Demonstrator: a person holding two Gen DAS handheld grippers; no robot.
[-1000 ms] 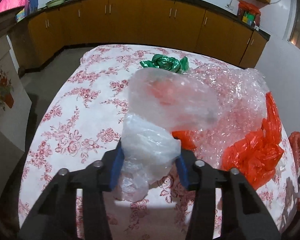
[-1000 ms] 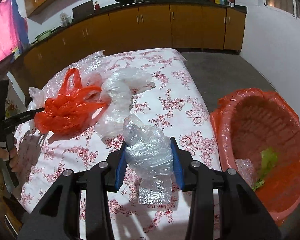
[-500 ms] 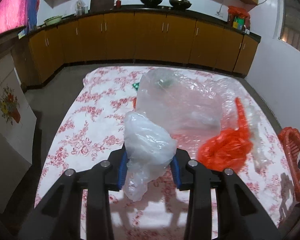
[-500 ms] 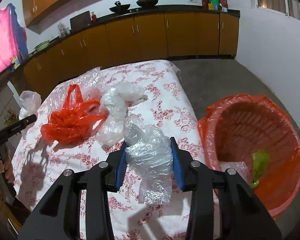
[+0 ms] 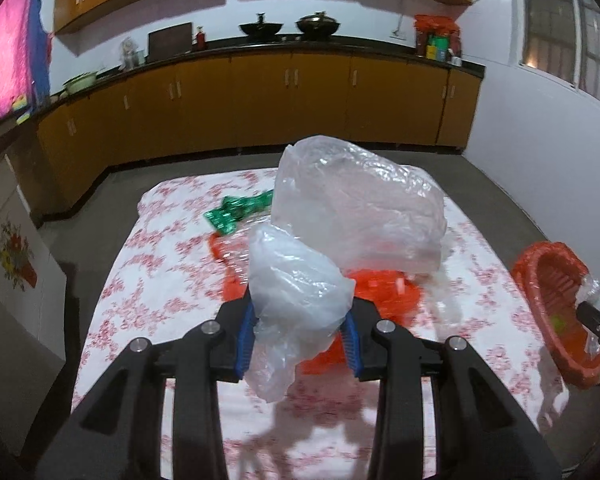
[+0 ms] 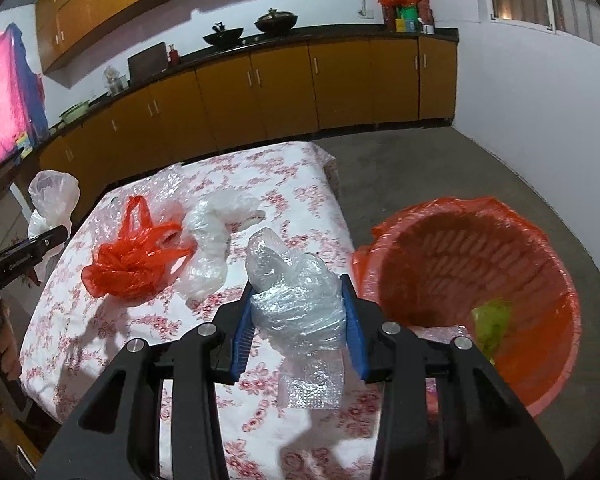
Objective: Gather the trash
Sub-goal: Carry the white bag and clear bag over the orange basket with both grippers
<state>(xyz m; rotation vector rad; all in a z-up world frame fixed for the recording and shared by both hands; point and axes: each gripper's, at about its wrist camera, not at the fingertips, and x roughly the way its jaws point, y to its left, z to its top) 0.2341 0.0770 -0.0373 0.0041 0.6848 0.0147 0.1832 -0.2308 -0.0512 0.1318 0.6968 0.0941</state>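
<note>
The left gripper (image 5: 298, 330) has risen since a second ago and still pinches the clear plastic bag (image 5: 300, 284) between its blue pads, now high above the floral table (image 5: 156, 280) instead of just over it; the green wrapper (image 5: 236, 216) and red bag (image 6: 130, 258) lie on the cloth, smaller in view than before; the right gripper (image 6: 300, 326) stays clamped on the bubble wrap wad (image 6: 296, 304), nearer the table's right edge; the red bin (image 6: 556, 276), lined in red plastic, looms larger beside it, green scrap (image 6: 492, 322) inside.
</note>
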